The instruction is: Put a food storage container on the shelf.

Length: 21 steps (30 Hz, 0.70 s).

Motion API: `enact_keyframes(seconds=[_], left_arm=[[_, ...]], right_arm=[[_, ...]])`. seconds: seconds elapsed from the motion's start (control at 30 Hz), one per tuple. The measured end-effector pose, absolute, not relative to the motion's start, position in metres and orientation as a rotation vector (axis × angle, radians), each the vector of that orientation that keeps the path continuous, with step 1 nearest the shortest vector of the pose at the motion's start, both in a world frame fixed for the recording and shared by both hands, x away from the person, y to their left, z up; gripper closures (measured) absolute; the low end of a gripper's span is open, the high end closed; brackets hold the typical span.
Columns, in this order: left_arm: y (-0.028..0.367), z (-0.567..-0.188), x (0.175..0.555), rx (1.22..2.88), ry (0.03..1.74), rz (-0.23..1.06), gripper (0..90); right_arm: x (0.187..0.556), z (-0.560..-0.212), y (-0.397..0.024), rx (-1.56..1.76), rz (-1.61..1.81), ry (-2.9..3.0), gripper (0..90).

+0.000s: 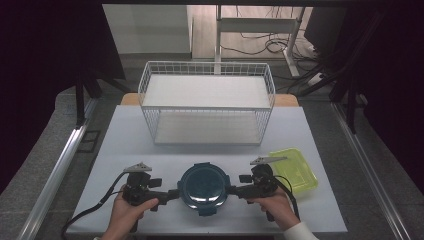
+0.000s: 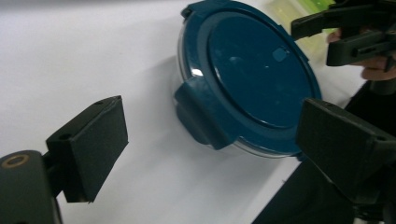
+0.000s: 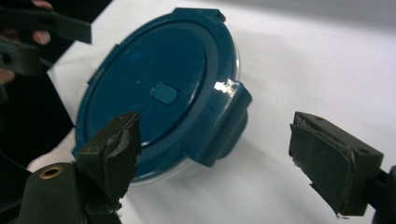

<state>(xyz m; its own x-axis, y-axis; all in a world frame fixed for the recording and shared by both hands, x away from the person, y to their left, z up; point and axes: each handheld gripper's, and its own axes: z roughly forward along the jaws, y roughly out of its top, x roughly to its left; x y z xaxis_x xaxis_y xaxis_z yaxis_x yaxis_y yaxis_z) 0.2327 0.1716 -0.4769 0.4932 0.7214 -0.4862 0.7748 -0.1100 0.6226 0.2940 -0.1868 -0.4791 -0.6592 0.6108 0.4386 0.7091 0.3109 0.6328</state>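
Closest to the person, both hands hold grippers at the table's [image 1: 125, 130] front edge. The left gripper [image 1: 172, 194] and right gripper [image 1: 234, 190] each have jaws spread wide, gripping nothing, either side of a round container with a dark blue clip-on lid [image 1: 203, 186]. No readable writing on it. Just right sits a lime-green tray [image 1: 297, 170]; farthest back, a white wire basket [image 1: 206, 102].

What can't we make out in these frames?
- Contents of the round container: hidden by its blue lid, all views.
- Left gripper and right gripper contact with the lid: too small, high view.
- Green tray: cut by the frame edge, left gripper view.
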Motion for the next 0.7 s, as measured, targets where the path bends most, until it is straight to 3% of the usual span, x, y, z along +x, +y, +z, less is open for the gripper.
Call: enact_keyframes(seconds=[0.47, 0.7], left_arm=[[0.165, -0.486, 0.238, 1.821, 1.266, -0.127, 9.9], [0.155, -0.499, 0.25, 1.792, 1.291, -0.233, 11.1]], right_arm=[[0.298, -0.482, -0.184, -1.264, -1.258, -2.365, 16.9], [0.304, -0.49, -0.175, -1.296, -1.241, -2.274, 17.3]])
